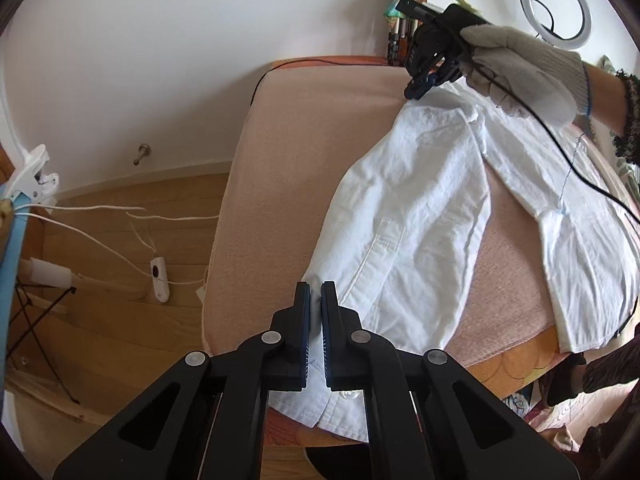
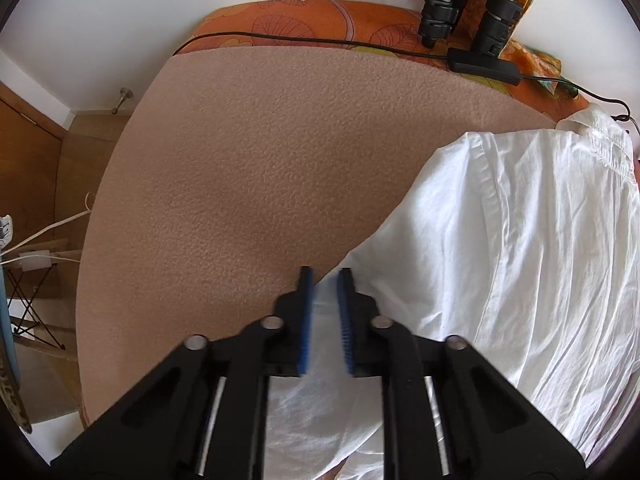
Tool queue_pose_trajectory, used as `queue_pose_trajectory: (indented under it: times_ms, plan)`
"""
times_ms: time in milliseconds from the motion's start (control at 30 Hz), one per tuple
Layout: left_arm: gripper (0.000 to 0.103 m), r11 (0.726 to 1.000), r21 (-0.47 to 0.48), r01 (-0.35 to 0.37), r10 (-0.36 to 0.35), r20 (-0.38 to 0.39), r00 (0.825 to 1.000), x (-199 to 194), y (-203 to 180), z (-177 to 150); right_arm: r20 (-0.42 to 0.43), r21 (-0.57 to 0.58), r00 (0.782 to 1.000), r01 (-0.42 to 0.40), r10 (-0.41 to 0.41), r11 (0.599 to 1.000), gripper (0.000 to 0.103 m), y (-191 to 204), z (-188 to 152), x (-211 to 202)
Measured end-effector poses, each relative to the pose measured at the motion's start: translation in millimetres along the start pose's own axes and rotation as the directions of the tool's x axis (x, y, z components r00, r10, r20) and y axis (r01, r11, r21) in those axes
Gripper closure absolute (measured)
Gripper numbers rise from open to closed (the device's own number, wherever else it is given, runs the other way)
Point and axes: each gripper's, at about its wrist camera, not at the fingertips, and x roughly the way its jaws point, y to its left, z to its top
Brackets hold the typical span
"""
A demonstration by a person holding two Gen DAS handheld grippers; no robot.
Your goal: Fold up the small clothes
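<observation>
White button shirt (image 1: 404,200) lies on the pink-blanketed worktop (image 1: 288,152), towards its right side, front panels spread apart with blanket showing between them.

Left gripper (image 1: 316,300): jaws nearly closed, a thin ridge of the shirt's bottom hem pinched between the pads, near the worktop's front edge.

Right gripper (image 2: 325,292), held in a gloved hand (image 1: 524,72): sits at the collar end of the same panel. Jaws a narrow gap apart, white cloth between them; whether the pads actually clamp it, cannot tell (fabric there is blurred).

Progress, judged: early. One front panel is taken at both ends, apparently for a first lengthwise fold. No completed fold visible; second panel, sleeves and final halving all remain.
</observation>
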Motion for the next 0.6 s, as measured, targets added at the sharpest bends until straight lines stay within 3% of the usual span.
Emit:
queue_pose_trajectory:
  times_ms: [200, 400, 500, 600]
  plan:
    - [0.099, 0.998, 0.050, 0.048, -0.052, 0.075, 0.996, -47, -36, 11, 0.086, 0.002, 0.993, -0.083, 0.082, 0.997, 0.102, -19, -9, -43]
    - [0.099, 0.984, 0.136, 0.112, -0.131, 0.137, 0.982, -75, -89, 22, 0.172, 0.057, 0.975, -0.155, 0.144, 0.986, 0.102, -75, -25, -84]
    - [0.099, 0.975, 0.138, 0.172, -0.188, 0.121, 0.975, -77, -113, 22, 0.145, 0.053, 0.959, -0.251, 0.242, 0.966, 0.102, -89, -30, -93]
    - [0.099, 0.953, 0.174, 0.246, -0.267, 0.110, 0.957, -81, -145, 14, 0.114, 0.007, 0.950, -0.292, 0.289, 0.956, 0.099, -77, -33, -93]
